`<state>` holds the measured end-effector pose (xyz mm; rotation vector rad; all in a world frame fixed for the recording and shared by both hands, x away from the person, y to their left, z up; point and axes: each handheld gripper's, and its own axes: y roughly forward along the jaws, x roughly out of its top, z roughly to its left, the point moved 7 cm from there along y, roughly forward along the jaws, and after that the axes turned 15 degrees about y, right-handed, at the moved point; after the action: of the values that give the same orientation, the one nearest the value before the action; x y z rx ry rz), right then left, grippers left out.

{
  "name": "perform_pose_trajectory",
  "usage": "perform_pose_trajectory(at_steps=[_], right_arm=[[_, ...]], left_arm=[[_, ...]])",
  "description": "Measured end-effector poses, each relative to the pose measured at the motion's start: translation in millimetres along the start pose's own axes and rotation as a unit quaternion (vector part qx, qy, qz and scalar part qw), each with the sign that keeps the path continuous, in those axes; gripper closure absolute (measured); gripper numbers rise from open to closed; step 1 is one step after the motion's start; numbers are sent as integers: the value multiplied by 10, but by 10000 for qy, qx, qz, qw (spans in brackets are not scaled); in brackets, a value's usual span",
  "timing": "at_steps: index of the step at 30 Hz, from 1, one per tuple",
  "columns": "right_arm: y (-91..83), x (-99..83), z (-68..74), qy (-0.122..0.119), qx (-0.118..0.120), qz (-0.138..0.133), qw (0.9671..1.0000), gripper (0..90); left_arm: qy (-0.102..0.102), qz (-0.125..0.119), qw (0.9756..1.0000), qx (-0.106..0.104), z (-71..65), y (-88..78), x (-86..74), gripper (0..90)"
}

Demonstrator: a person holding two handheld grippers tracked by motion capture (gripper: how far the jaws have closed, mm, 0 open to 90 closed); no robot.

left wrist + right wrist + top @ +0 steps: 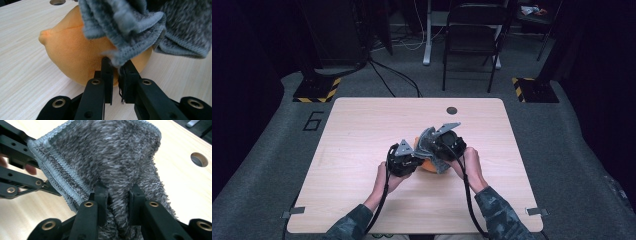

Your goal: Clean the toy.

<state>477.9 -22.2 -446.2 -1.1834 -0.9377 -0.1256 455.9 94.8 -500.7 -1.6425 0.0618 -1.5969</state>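
Grippers (115, 65) (117, 192) clamp grey cloth (105, 157) over orange pouch (75, 55).

I'm looking down on a pale wood-grain table (362, 130) with rounded corners, standing on grey carpet (272, 150). Near its far edge, a little right of the middle, there is a round dark hole (452, 110); I also see it at the top of the left gripper view and at the right of the right gripper view. Small metal clips sit at the near corners, one on the left (293, 212) and one on the right (536, 211). Lying directly on the top, about mid-table, is an orange ball (75, 55), soft-looking, with a seam and a small nub at one side. The carpet bears a painted "6" (313, 120) by the table's far left corner.
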Motion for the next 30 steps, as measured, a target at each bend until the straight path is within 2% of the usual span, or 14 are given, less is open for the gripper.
perform_pose_trajectory(at_steps=[4,12,20,25,29,30], right_arm=[[48,-22,-36,44,40,65,10000,739],[80,-78,-143,187,-3,195,9996,738],[140,-178,-342,427,-93,387,9983,738],[203,-260,-499,612,-167,550,9965,737],[266,-349,-628,752,-268,738,9941,737],[288,-376,-653,854,-278,792,9928,738]], left_arm=[[-114,-39,9999,-21,31,8,-23,824],[-177,-46,9998,5,73,10,-53,821],[-279,-46,9996,-9,118,12,-89,818],[-333,-59,9994,-23,125,17,-100,817],[-389,-41,9992,7,160,19,-129,817],[-366,-48,9993,30,177,22,-136,817]])
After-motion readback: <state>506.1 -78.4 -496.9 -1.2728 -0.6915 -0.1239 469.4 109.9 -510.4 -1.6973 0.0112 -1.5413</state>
